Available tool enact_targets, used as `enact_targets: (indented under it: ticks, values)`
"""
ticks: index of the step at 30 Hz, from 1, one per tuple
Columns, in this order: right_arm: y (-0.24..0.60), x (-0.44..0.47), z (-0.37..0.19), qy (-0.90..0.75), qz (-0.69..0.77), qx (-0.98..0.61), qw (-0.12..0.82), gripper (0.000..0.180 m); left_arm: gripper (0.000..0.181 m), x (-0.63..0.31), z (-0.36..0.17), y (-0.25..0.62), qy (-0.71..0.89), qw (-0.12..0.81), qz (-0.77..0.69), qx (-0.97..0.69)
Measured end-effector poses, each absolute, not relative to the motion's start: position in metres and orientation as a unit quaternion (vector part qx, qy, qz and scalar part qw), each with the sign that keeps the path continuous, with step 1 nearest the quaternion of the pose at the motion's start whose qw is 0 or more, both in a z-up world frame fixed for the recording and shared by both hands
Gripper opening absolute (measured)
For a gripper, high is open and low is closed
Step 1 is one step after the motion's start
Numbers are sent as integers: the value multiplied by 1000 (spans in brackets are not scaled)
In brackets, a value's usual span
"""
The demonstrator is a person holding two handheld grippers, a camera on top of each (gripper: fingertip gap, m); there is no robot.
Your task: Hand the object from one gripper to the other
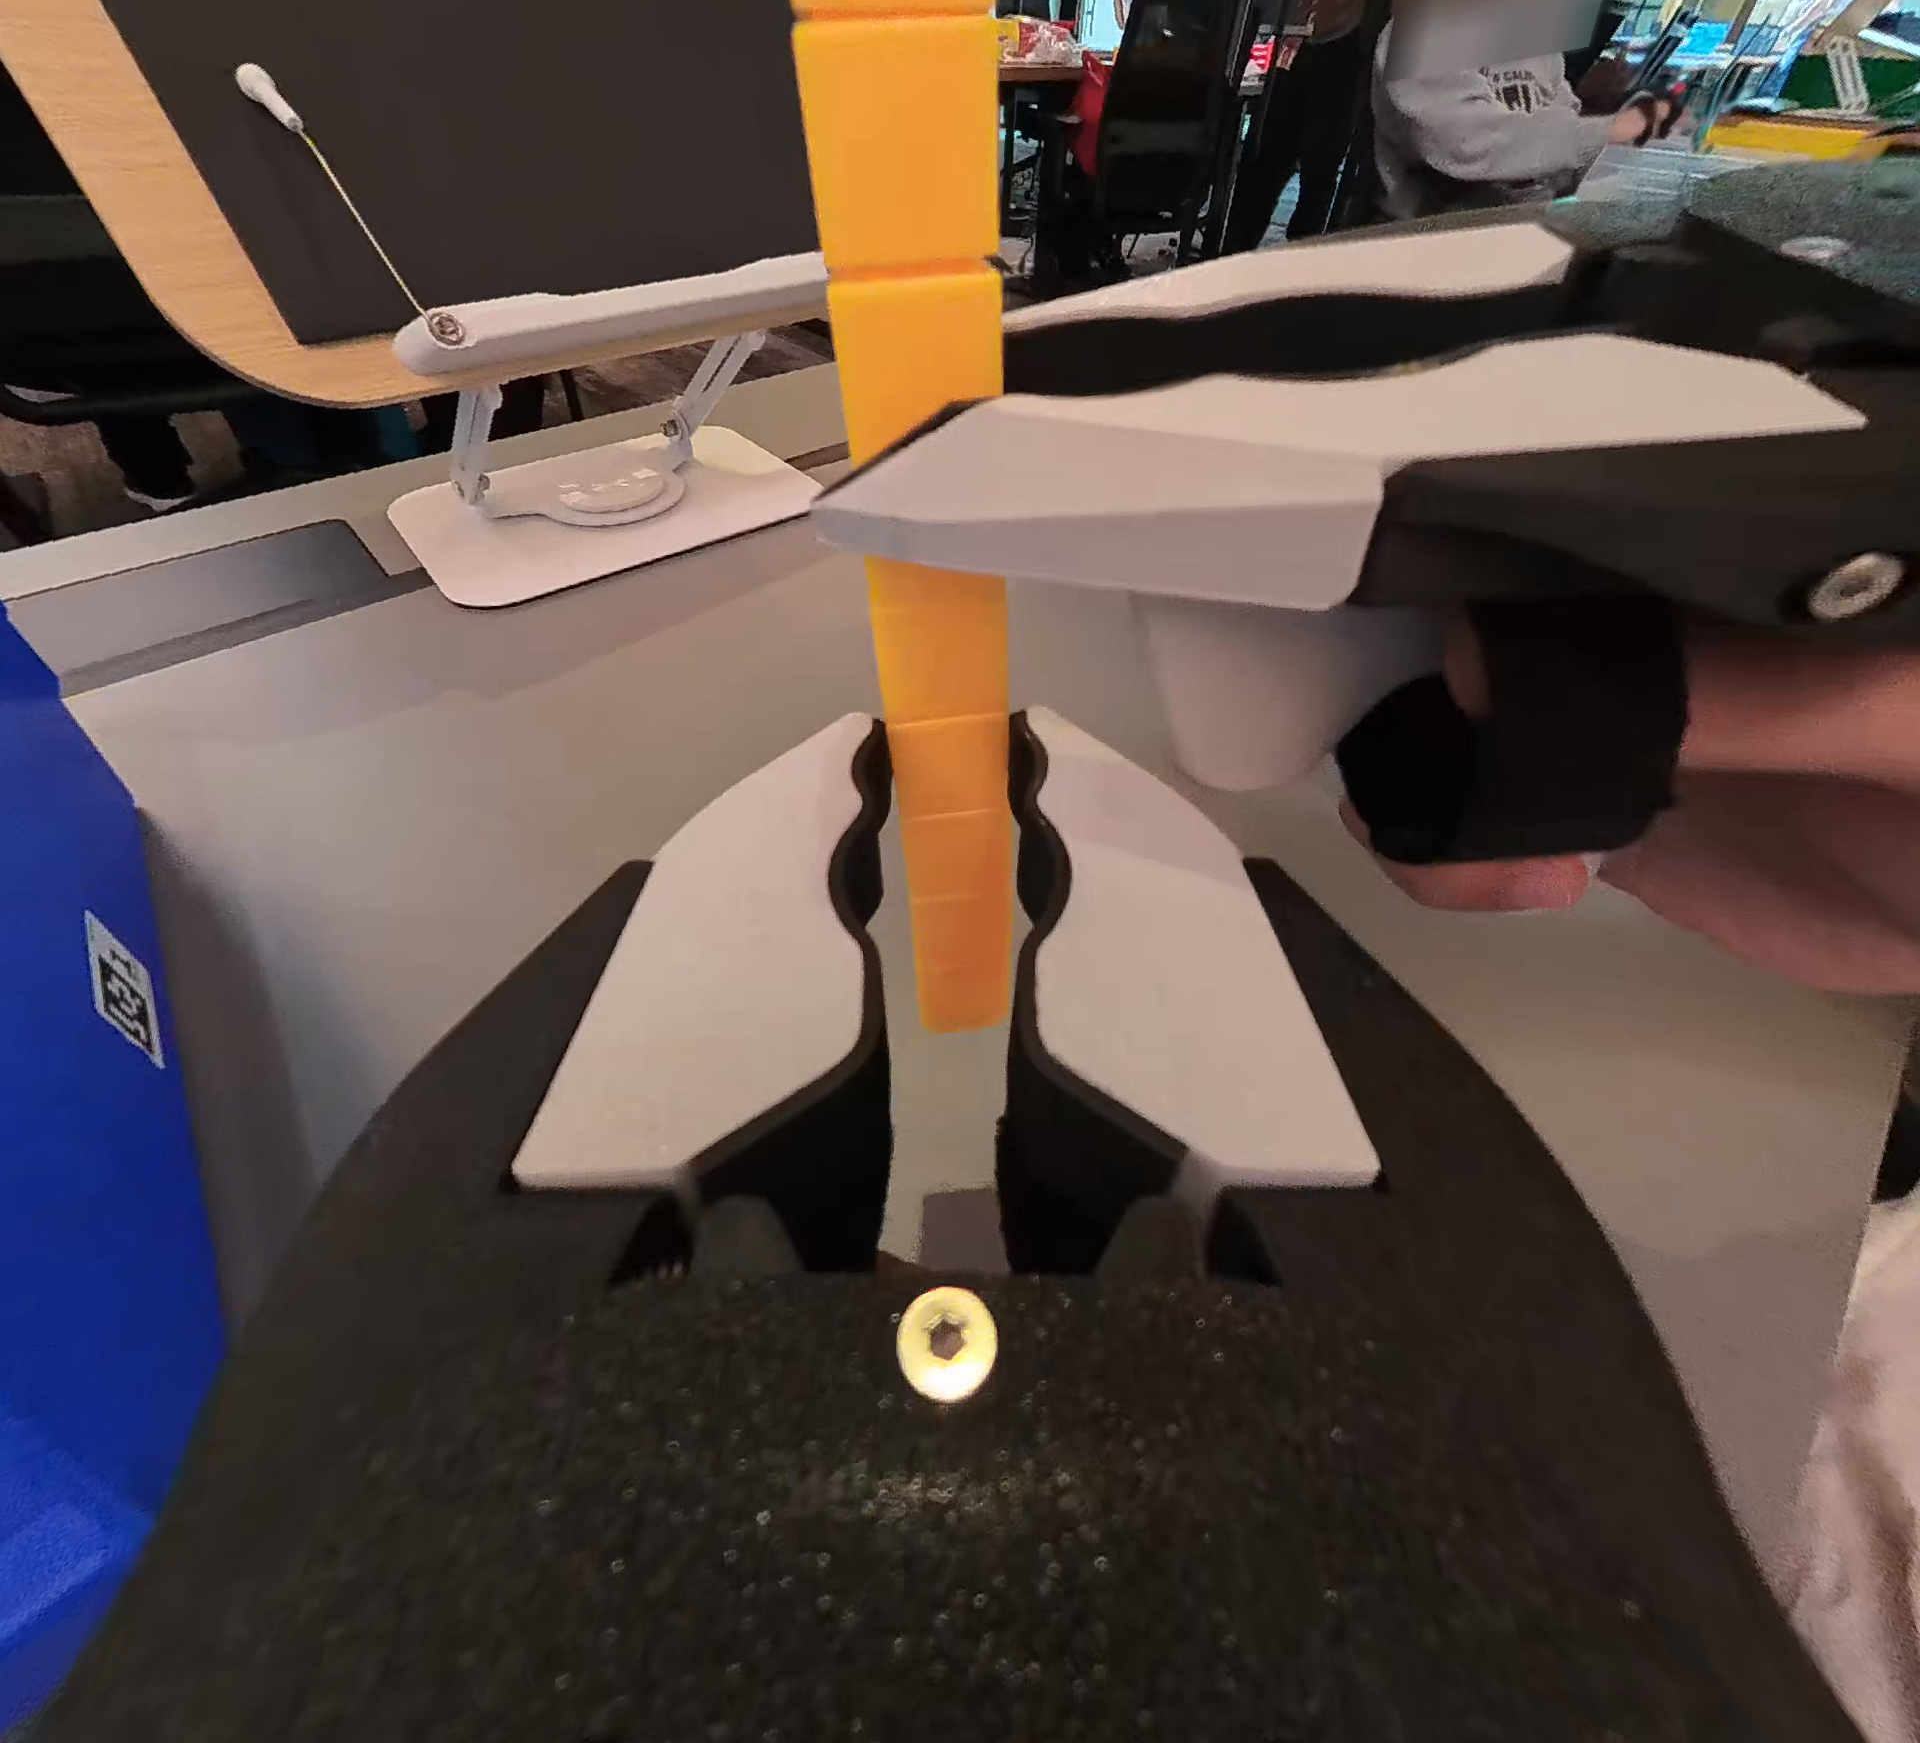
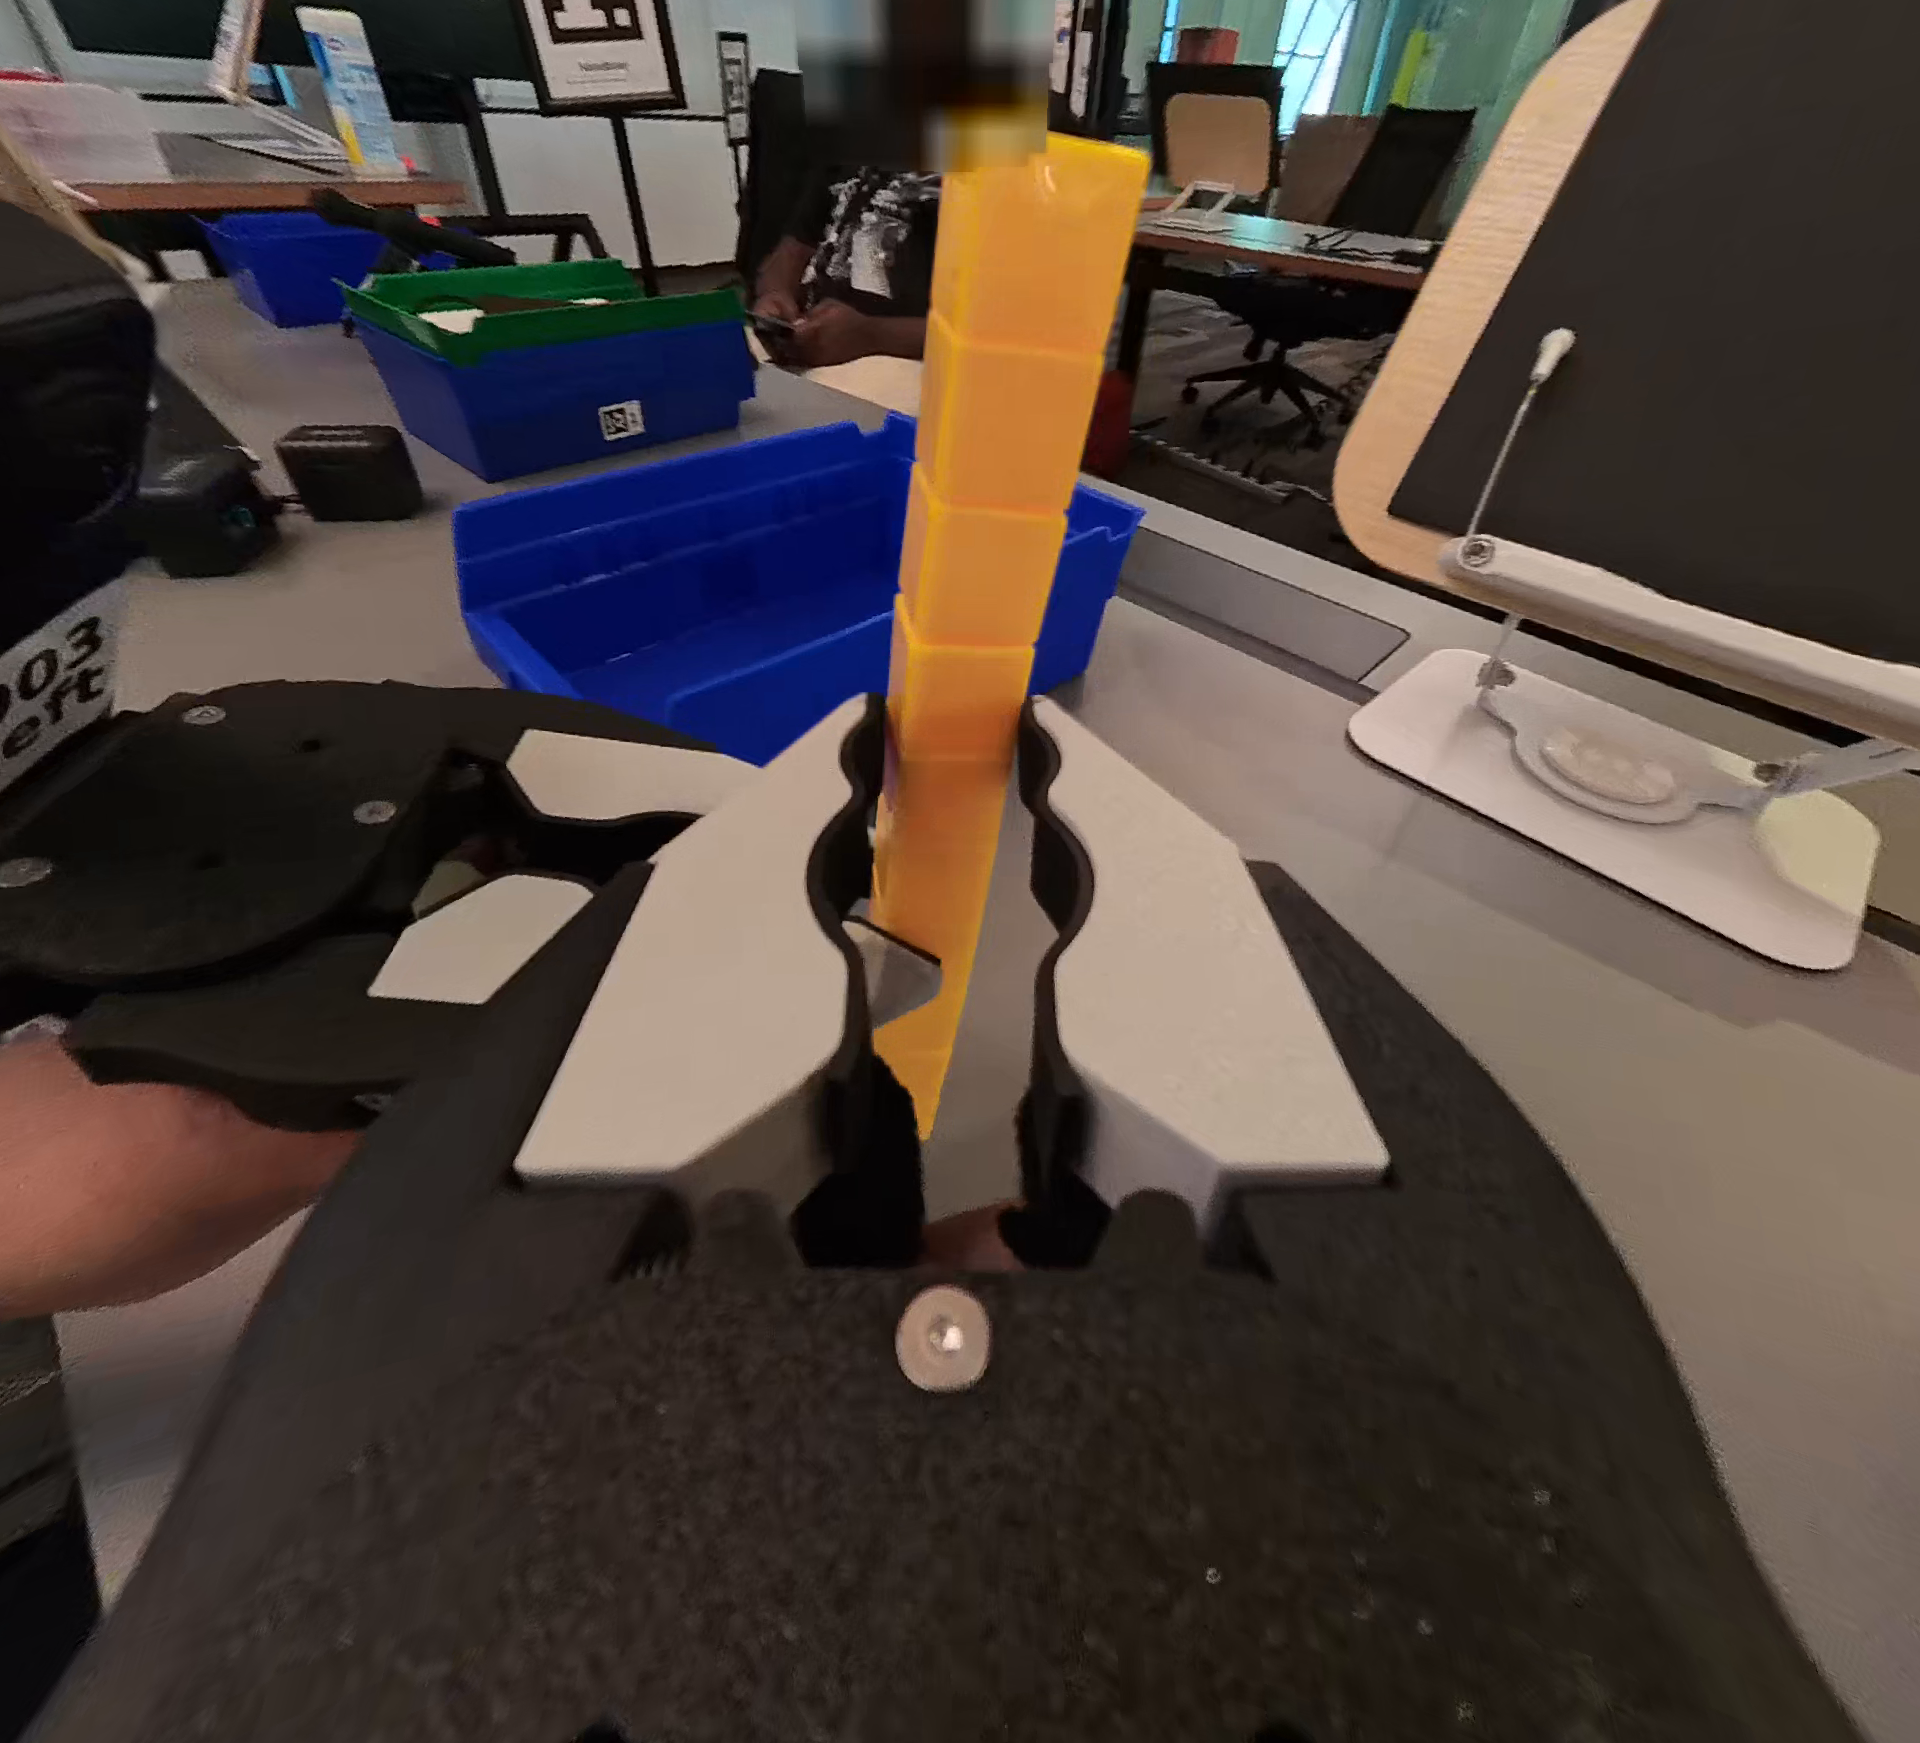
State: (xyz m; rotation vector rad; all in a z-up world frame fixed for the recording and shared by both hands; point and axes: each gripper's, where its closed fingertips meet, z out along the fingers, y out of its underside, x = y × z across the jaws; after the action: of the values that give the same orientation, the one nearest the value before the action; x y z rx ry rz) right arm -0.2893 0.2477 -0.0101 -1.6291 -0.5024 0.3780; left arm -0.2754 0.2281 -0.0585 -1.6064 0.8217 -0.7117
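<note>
A long yellow bar of stacked segments (image 1: pixel 904 166) stands upright above the grey table. My left gripper (image 1: pixel 951 737) is shut on its lower end. My right gripper (image 1: pixel 914 431) comes in from the right and grips the bar higher up, one finger in front of it and one behind. In the right wrist view the right gripper (image 2: pixel 951 727) is shut on the bar (image 2: pixel 1008 426), and a left fingertip (image 2: pixel 904 966) shows between its fingers, crossing the bar's lower part. Gloved hands hold both grippers.
An open blue bin (image 2: pixel 727 592) sits just behind the bar; another blue bin with a green one on it (image 2: pixel 561 384) is farther back. A blue bin (image 1: pixel 62 1070) is close on the left. A white stand holding a dark board (image 1: pixel 582 509) is behind. People sit beyond the table. Spacing between my two grippers at the tips: around 5 cm.
</note>
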Motion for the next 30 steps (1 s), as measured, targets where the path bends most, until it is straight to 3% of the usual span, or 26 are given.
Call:
enact_targets:
  ticks: [7,13,17,24,30]
  values:
    - [249,-281,-6,-213,254,-707,624,21,24,-274,-53,224,351,579,-318,-664]
    - [262,-244,17,-111,371,-693,608,21,58,-280,-52,223,370,597,-302,-645]
    - [267,-217,39,-14,491,-660,568,21,68,-267,-64,212,408,585,-302,-633]
    - [266,-209,41,128,701,-577,400,21,62,-259,-46,205,417,678,-187,-576]
    - [268,-233,8,172,746,-565,306,21,53,-269,-17,199,391,735,-154,-532]
